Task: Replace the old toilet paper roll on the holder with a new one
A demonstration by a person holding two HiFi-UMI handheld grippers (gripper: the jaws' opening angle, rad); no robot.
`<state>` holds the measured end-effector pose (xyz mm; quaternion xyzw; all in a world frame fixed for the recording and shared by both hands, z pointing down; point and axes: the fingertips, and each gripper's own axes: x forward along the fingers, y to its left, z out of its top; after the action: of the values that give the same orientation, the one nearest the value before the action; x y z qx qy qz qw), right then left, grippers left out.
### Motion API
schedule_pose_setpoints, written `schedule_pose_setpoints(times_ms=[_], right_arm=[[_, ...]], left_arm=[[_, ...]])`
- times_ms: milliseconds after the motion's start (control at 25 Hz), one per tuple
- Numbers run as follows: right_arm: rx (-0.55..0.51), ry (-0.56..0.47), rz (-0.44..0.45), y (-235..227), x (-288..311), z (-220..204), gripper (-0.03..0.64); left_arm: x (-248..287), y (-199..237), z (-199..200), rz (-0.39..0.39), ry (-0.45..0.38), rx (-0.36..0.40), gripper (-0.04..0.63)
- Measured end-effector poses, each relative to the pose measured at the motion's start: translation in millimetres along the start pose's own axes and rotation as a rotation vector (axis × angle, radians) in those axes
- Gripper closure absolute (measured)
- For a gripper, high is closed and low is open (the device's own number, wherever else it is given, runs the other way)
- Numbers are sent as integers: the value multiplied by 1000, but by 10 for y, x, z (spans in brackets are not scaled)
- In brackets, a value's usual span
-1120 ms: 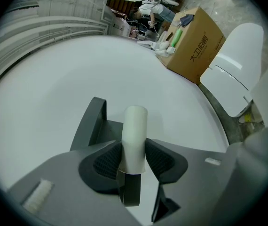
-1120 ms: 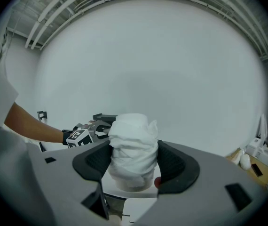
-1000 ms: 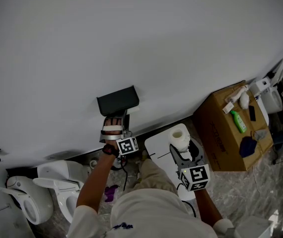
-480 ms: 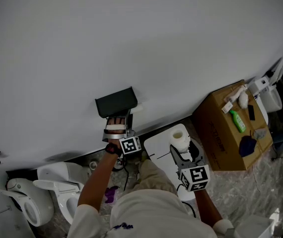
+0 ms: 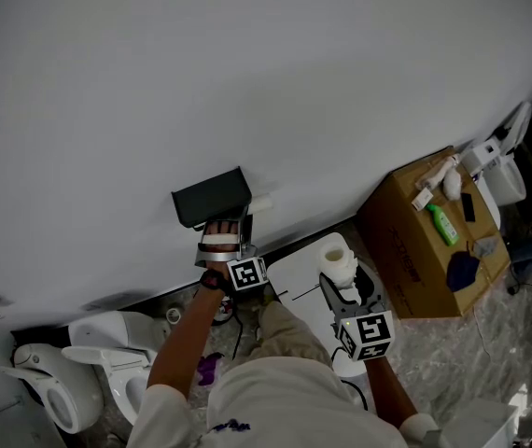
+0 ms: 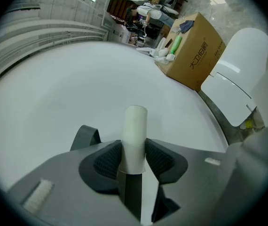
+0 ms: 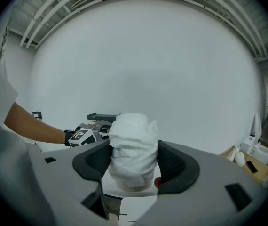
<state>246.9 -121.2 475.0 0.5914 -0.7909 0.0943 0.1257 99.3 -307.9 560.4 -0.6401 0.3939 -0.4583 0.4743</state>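
Note:
A black paper holder (image 5: 212, 197) hangs on the white wall. Just under it my left gripper (image 5: 227, 233) is shut on a bare whitish tube (image 6: 135, 135), which lies level along the wall. The tube's end (image 5: 259, 203) sticks out to the right of the holder. My right gripper (image 5: 343, 283) is lower right, shut on a full white toilet paper roll (image 5: 336, 259) with a crumpled outer wrap. In the right gripper view the roll (image 7: 133, 149) sits upright between the pads, with the left gripper (image 7: 84, 135) and holder (image 7: 103, 117) beyond.
A white toilet lid (image 5: 294, 273) lies under the right gripper. A cardboard box (image 5: 415, 241) with a green bottle (image 5: 443, 224) and small items stands to the right. More white toilets stand at lower left (image 5: 107, 353) and far right (image 5: 499, 171).
The left gripper has slid right along the wall with the tube, so more of the tube shows past the holder's right side. The right gripper and roll have stayed put.

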Motion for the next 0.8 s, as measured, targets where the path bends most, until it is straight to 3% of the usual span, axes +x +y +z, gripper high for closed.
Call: schedule_pose_setpoints(times_ms=[640,800], right_arm=[[10,13,-60,-88,-55,-54,318],[1,23,-78,-105,-53,-76,318]], left_arm=[[72,-51,364,-14,-69,-23,430],[-53,-45,523,-9,-101,-73,430]])
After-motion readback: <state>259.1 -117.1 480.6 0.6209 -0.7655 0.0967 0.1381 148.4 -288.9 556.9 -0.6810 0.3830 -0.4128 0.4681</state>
